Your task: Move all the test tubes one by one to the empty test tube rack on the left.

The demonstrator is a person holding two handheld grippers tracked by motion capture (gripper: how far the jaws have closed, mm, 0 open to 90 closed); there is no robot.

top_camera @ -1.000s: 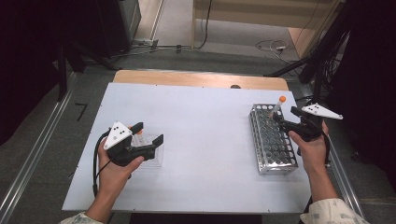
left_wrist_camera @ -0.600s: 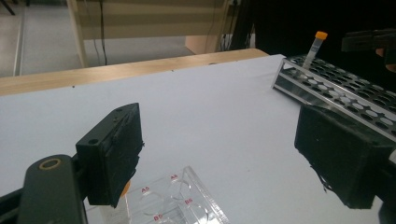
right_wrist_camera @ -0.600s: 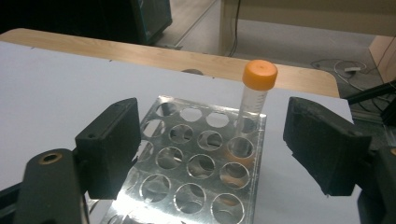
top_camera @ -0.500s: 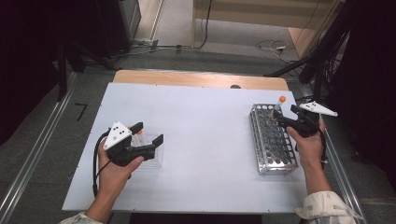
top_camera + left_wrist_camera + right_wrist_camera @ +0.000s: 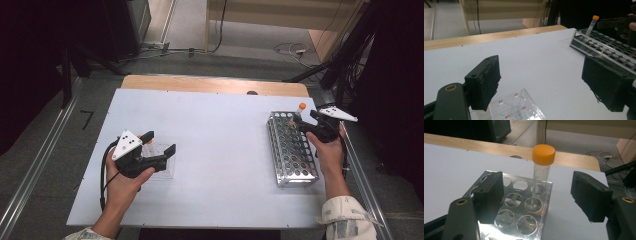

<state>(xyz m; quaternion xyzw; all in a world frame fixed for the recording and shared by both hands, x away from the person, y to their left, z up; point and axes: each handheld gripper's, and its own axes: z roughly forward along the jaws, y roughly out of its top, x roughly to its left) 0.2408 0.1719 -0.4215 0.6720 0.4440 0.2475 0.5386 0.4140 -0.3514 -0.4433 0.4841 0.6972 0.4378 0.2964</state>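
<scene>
While I look down from the high view, my right claw [image 5: 306, 121] hangs at the far end of the metal rack [image 5: 292, 150], its jaws apart and just closing a little, with the orange-capped tube [image 5: 300, 113] standing right at their tips in a far corner hole. My left claw [image 5: 161, 143] hovers well away across the white tabletop [image 5: 220, 145], jaws spread, with the clear well plate [image 5: 161, 165] lying directly beneath it.

Over to the left gripper view: my two black jaws stand wide apart, nothing between them but bare tabletop [image 5: 529, 55]. Just below and between them sits the well plate [image 5: 516, 106], its little red labels showing. Far ahead to the right I catch the rack [image 5: 609, 47], the tube [image 5: 591, 25] leaning out of it, and my right claw [image 5: 599, 24] beside its cap.

Now the right gripper view: jaws open, pads clear of everything. The tube [image 5: 542, 170] rises dead ahead between them, orange cap up top, its foot dropped into a hole near the rack's [image 5: 524, 202] far edge. No contact: the tube stands beyond my jaw tips, untouched, with the rack's near holes under my left jaw.
</scene>
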